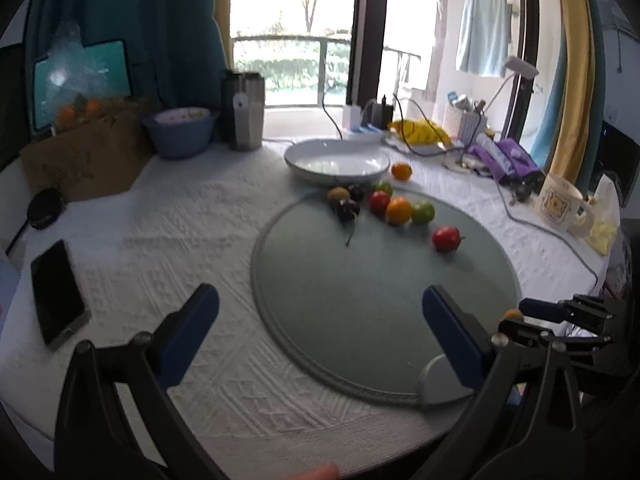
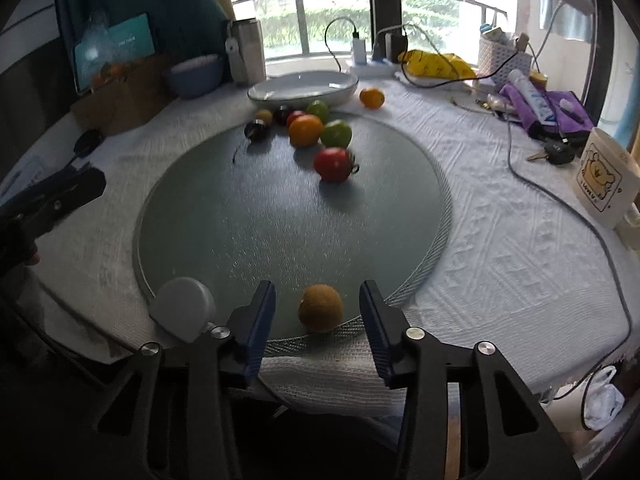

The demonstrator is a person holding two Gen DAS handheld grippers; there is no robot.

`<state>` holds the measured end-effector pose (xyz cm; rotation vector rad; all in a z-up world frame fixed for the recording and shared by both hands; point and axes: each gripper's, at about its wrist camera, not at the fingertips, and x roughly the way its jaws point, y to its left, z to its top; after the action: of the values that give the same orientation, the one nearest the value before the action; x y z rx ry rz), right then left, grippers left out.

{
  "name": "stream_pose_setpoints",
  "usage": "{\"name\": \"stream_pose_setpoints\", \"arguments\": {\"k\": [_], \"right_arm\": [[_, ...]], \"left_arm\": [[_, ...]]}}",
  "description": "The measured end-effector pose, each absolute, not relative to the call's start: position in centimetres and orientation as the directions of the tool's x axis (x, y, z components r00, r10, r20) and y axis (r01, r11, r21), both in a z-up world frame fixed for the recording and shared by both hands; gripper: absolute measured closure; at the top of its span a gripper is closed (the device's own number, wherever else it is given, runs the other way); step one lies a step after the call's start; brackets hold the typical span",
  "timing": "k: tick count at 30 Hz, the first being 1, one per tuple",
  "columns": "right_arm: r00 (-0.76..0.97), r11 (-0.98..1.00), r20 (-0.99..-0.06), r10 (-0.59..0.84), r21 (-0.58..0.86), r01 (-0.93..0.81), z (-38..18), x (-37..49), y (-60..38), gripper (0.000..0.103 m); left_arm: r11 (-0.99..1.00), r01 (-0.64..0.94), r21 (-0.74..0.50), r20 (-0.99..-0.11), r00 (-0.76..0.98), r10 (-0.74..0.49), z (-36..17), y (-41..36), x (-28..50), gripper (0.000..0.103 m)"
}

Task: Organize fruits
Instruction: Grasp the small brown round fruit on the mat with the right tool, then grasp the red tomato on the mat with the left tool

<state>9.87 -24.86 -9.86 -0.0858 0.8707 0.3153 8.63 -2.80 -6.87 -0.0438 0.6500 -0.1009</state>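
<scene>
The right tongs (image 2: 318, 316) stand wide open at the near edge of the round grey-green mat (image 2: 248, 224), with a brown kiwi (image 2: 321, 308) lying on the mat between the two blue pads; there is a clear gap on either side, so neither pad touches it. The left tongs (image 1: 320, 328) are also spread wide and hold nothing, hovering over the near left part of the mat and the white cloth of the counter (image 1: 160, 232). At the far side of the mat sits a cluster of fruit: a red tomato-like fruit (image 2: 334, 164) nearest, then a green one (image 2: 336, 133) and an orange (image 2: 305, 130) side by side, with dark plums (image 2: 256, 128) and more small fruit behind them. A second orange (image 2: 371, 97) lies apart on the cloth, just beside the white oval dish (image 2: 304, 87), which sits at the mat's far edge. A cream mug (image 2: 604, 176) stands off to the right, and a dark phone (image 1: 58, 292) lies to the left.
</scene>
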Motion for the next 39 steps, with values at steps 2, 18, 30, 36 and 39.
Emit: {"name": "stream_pose_setpoints", "arguments": {"k": [2,18,30,36,39], "right_arm": [[0.592,0.95,-0.77,0.237,0.055,-0.308,-10.2,10.1,-24.9,0.068],[0.615,0.944,-0.738,0.279,0.095,-0.315,-9.3,14.4,-28.7,0.077],[0.648,0.935,-0.682,0.339,0.169,-0.311,-8.4,19.8,-32.5,0.077],[0.642,0.932,-0.681,0.353,0.19,-0.31,-8.7,21.3,-33.7,0.077],[0.637,0.928,-0.68,0.363,0.201,-0.314,-8.9,21.8,-34.0,0.077]], "left_arm": [[0.994,0.089,-0.069,-0.619,0.777,-0.112,-7.3,-3.1,9.2,0.0],[0.974,0.22,-0.05,-0.704,0.684,-0.19,-7.7,-9.6,15.4,0.001],[0.952,0.305,-0.024,-0.763,0.61,-0.214,-8.7,-15.6,20.4,0.002],[0.948,0.318,-0.012,-0.788,0.58,-0.204,-9.7,-17.3,21.7,0.002],[0.949,0.315,-0.007,-0.8,0.568,-0.195,-10.2,-17.7,22.2,0.012]]}}
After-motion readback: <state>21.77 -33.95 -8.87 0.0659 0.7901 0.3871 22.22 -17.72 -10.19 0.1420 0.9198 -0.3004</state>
